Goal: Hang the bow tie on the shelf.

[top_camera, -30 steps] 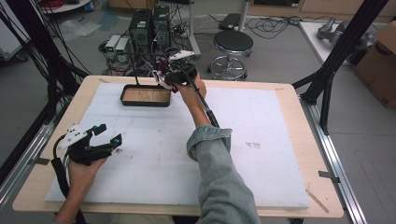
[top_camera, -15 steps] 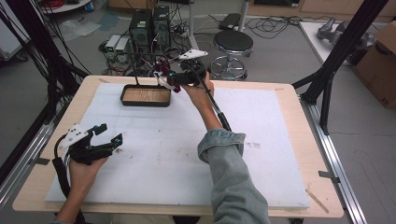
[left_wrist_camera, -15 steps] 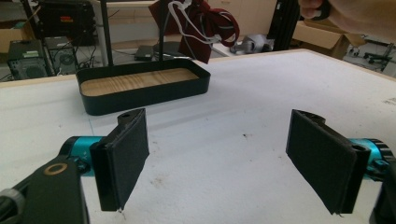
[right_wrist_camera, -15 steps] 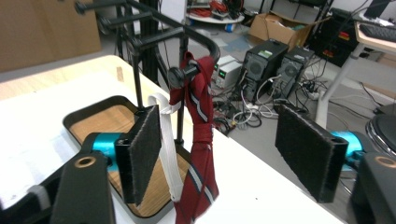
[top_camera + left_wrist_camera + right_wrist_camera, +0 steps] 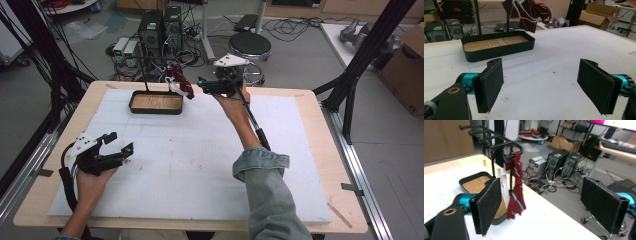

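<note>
Dark red cloth (image 5: pixel 183 85) with white stripes and white cords, hanging from a black rack (image 5: pixel 499 140) that stands in the tray (image 5: pixel 156 102); long axis vertical, free end pointing down over the tray's right end. In the right gripper view the cloth (image 5: pixel 515 192) drapes from a bar of the rack, with a white strip (image 5: pixel 503 186) just behind it.

Tray: black rim, wooden floor, oblong, long axis running left to right, at the far left of the white mat (image 5: pixel 200 160). In the left gripper view the tray (image 5: pixel 499 47) lies ahead of the jaws, with the cloth (image 5: pixel 531 12) above its right end.

Mat: white, scuffed, laid on a pale wooden table (image 5: pixel 320 150).

Right gripper (image 5: pixel 201 84): held above the table just right of the cloth, apart from it, jaws spread wide with nothing between them; the felt-faced pads (image 5: pixel 487 205) frame the cloth in its own view.

Left gripper (image 5: pixel 120 142): well apart from the tray, toward the near left of the mat, low over it; jaws spread wide, holding nothing, pads (image 5: pixel 490 83) over bare mat.

Beyond the tray, on the floor: computer towers (image 5: pixel 160 25), a round stool (image 5: pixel 250 47), a cardboard box (image 5: pixel 405 60). Writing: small marks on the box, too blurred to read.
</note>
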`<state>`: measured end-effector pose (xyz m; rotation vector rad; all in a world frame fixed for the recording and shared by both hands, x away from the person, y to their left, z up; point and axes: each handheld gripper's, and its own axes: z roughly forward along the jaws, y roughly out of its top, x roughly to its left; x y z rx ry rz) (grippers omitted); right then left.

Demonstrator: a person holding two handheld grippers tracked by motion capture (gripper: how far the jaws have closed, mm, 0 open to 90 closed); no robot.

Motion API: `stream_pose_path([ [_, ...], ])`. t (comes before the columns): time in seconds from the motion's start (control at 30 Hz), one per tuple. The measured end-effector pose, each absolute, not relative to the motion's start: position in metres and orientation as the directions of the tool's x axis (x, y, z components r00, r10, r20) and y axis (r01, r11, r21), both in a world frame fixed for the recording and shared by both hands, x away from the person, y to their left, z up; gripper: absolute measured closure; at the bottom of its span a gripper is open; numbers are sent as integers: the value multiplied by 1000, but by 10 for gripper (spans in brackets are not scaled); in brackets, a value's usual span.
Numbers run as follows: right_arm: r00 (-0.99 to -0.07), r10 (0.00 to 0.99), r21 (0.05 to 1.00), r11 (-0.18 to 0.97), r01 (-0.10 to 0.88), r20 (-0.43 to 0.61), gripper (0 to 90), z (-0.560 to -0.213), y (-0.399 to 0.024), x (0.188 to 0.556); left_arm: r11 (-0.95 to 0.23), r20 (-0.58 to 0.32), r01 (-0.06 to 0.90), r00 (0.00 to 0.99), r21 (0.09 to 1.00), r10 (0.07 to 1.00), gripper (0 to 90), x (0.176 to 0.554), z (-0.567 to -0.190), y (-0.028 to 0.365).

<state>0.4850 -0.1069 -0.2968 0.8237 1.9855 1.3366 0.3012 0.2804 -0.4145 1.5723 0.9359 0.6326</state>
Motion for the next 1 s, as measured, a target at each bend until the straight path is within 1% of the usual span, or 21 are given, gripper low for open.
stream_pose_path([
  [0.07,-622,770,943,297,152,-142,163,-296,-113,482,-44,-90,229,540,972,837,212,302,-415,280],
  [0.13,-602,787,943,290,163,-138,142,-294,-133,473,-48,-89,232,543,972,835,213,302,-415,280],
  [0.2,-595,791,945,285,158,-139,142,-294,-138,471,-50,-86,231,542,972,836,212,302,-415,280],
  [0.23,-580,804,950,270,155,-134,142,-294,-153,464,-49,-87,233,541,971,837,213,302,-415,279],
  [0.3,-571,812,951,257,170,-117,140,-293,-164,460,-50,-87,233,540,971,837,212,302,-415,279],
  [0.4,-550,828,961,228,156,-108,139,-293,-184,450,-53,-85,234,540,971,837,212,302,-415,279],
  [0.43,-545,833,961,222,165,-99,122,-293,-190,447,-55,-82,233,539,971,838,212,302,-415,279],
  [0.5,-543,836,959,218,183,-86,120,-293,-196,445,-57,-80,233,537,971,840,212,301,-416,279],
  [0.57,-525,849,969,182,170,-67,121,-295,-215,432,-54,-83,236,536,970,840,211,301,-415,279],
  [0.63,-533,844,960,189,207,-51,120,-294,-225,429,-54,-81,234,532,971,843,210,301,-416,280],
  [0.7,-523,851,966,175,190,-51,121,-294,-231,423,-56,-80,235,530,970,844,210,301,-416,280],
  [0.73,-510,859,972,161,170,-53,121,-294,-241,414,-58,-78,236,531,970,844,210,301,-416,280],
  [0.83,-504,862,973,153,172,-47,121,-294,-248,407,-60,-76,235,529,970,845,209,300,-416,280],
  [0.87,-499,865,976,144,164,-44,121,-296,-259,397,-61,-76,236,530,970,845,210,300,-417,280],
  [1.0,-484,875,979,118,166,-24,120,-302,-275,381,-60,-77,240,524,969,848,209,300,-417,281],
])
